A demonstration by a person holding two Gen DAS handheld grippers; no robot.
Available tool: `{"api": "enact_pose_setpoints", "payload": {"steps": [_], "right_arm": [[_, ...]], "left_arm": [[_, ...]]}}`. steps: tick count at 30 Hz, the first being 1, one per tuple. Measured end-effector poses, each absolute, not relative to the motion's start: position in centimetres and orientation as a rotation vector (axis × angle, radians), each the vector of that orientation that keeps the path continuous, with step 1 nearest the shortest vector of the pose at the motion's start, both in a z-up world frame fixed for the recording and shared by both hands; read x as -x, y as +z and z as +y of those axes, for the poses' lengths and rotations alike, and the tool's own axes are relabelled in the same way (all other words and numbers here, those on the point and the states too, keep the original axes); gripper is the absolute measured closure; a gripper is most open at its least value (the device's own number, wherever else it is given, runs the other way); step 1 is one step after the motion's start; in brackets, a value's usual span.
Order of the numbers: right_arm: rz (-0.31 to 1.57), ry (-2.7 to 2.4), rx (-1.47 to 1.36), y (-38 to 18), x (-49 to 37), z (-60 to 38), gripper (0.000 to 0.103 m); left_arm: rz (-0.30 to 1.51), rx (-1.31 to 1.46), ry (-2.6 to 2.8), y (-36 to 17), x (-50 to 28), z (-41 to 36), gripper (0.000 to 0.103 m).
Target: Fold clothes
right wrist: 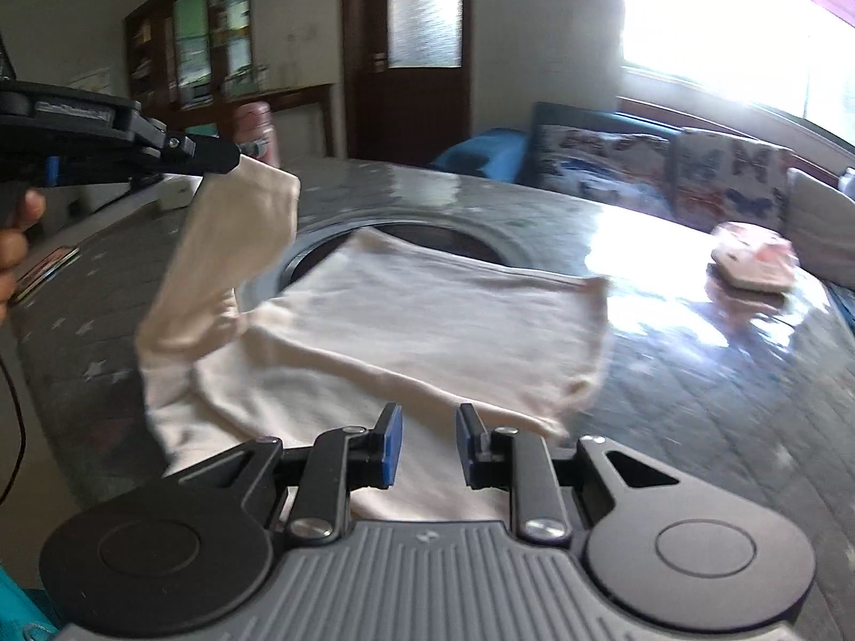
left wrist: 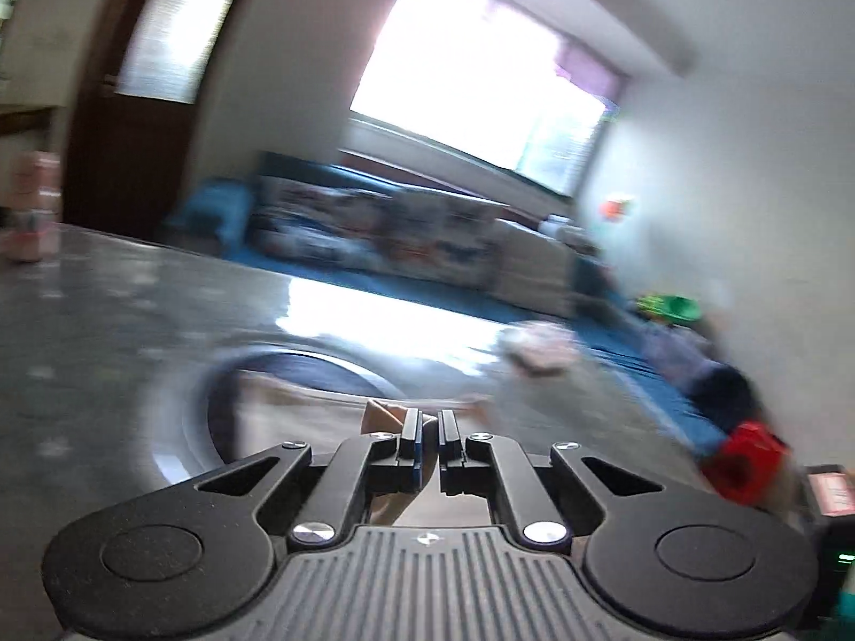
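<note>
Left claw [right wrist: 235, 157] grips the cream shirt's [right wrist: 427, 320] sleeve, mid-fold; right claw [right wrist: 425, 446] gapes empty; folding on the tabletop [right wrist: 694, 374] has barely begun.

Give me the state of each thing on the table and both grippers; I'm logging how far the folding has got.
Left gripper: shut on a sleeve of the shirt, lifting it off the table.
Right gripper: open, empty, low over the shirt's near edge.
Shirt: cream, spread flat on the table, one sleeve raised.
Folded cloth: lying apart, near the far edge.
Door: closed.
</note>
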State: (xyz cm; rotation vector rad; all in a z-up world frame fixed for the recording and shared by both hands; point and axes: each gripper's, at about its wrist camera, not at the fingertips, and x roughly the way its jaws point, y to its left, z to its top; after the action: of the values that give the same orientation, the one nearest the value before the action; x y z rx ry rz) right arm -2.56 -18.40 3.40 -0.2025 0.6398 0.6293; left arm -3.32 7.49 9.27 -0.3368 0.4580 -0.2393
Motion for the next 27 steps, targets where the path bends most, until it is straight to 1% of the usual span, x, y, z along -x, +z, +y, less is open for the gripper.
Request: {"api": "enact_pose_setpoints", "payload": {"steps": [6,12,14,15,20,24,27], "right_arm": [[0.663,0.52,0.142,2.8,2.0,-22.4,0.081],[0.685,0.459,0.09,2.1,1.6,-24.5,0.081],[0.685,0.455,0.083,2.1,1.4,-24.7,0.081],[0.685,0.454,0.08,2.0,1.4,-24.8,0.081],[0.683,0.49,0.061,2.3,1.1,-24.1,0.081],[0.693,0.561,0.072,2.2,0.7,-22.2,0.081],[0.706,0.601,0.092,1.8,0.3,-20.5,0.081]], "left_arm": [[0.526,0.302,-0.405,7.1,1.6,1.0,0.097],[0.644,0.271,-0.495,2.9,0.3,-2.1,0.096],[0.672,0.248,-0.52,2.0,0.2,-2.7,0.091],[0.679,0.241,-0.527,1.8,0.4,-2.7,0.085],[0.679,0.202,-0.549,2.0,1.8,-1.9,0.065],[0.64,0.155,-0.491,3.0,3.3,1.2,0.059],[0.638,0.131,-0.414,2.9,4.1,4.3,0.059]]}}
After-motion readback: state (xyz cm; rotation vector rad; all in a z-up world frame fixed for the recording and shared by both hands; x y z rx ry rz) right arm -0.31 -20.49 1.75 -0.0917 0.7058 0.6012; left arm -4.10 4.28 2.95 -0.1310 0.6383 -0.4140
